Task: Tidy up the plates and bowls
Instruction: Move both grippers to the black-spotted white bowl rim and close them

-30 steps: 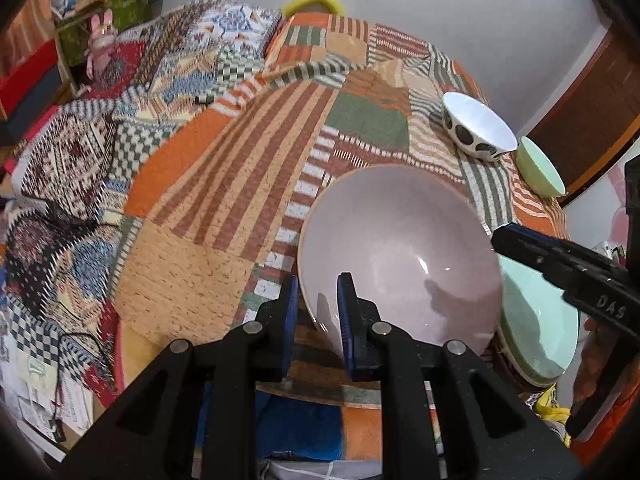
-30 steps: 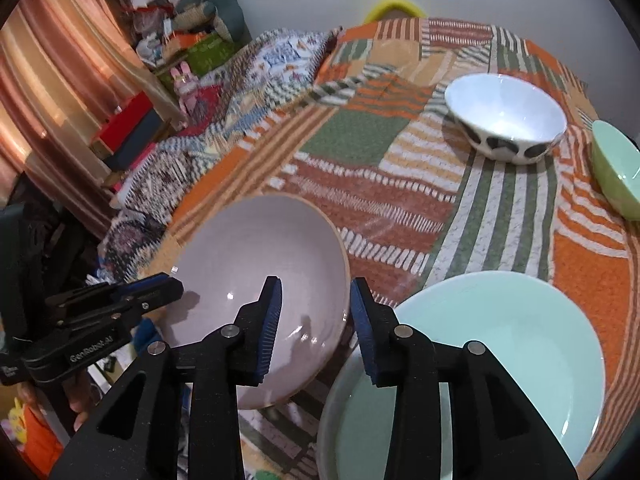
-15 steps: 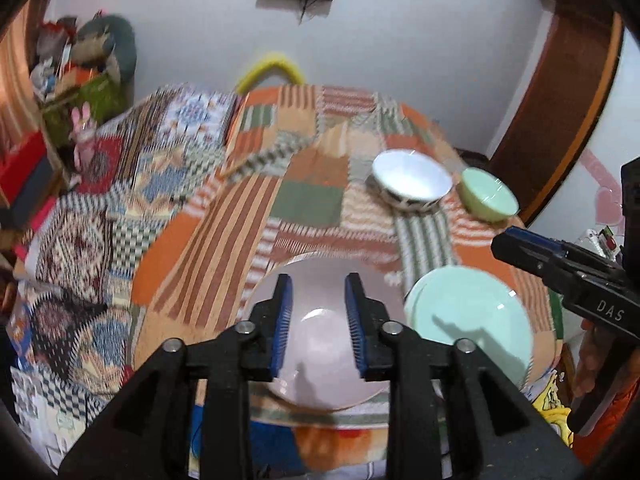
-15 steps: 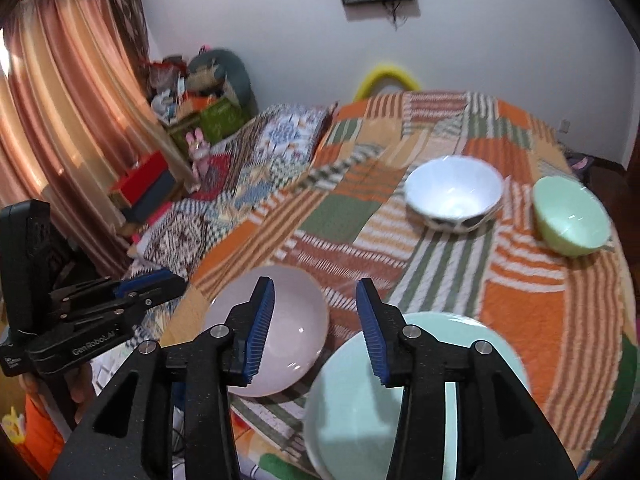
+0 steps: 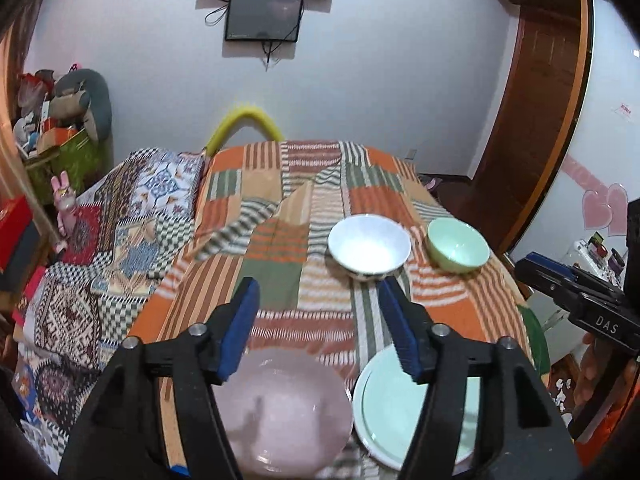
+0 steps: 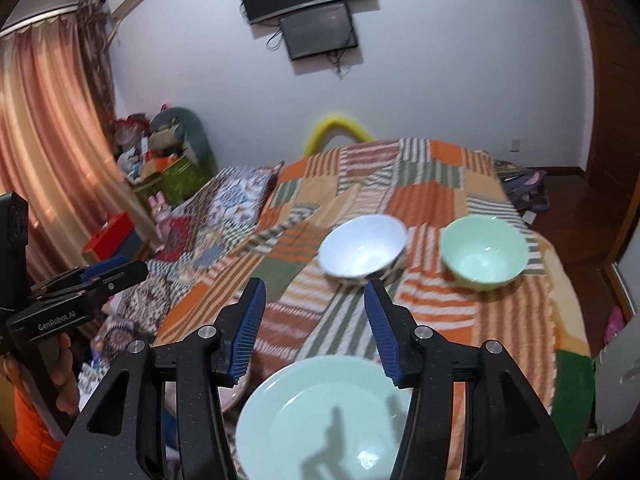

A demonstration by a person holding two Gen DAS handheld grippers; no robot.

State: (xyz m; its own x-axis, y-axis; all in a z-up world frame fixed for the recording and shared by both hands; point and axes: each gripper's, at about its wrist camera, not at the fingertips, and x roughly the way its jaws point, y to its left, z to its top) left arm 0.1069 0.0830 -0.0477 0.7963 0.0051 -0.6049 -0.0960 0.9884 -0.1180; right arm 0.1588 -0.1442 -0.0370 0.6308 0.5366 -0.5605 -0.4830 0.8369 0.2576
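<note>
L gripper: jaws opening, nothing btwn pads, above near edge of patchwork cloth.
Pink plate: near-left on cloth, under L gripper, not touched.
Green plate: just beside pink plate, on its right.
R gripper: jaws opening, empty, over green plate.
White bowl: upright, mid cloth, farther back.
Green bowl: near white bowl, on its right, apart.
</note>
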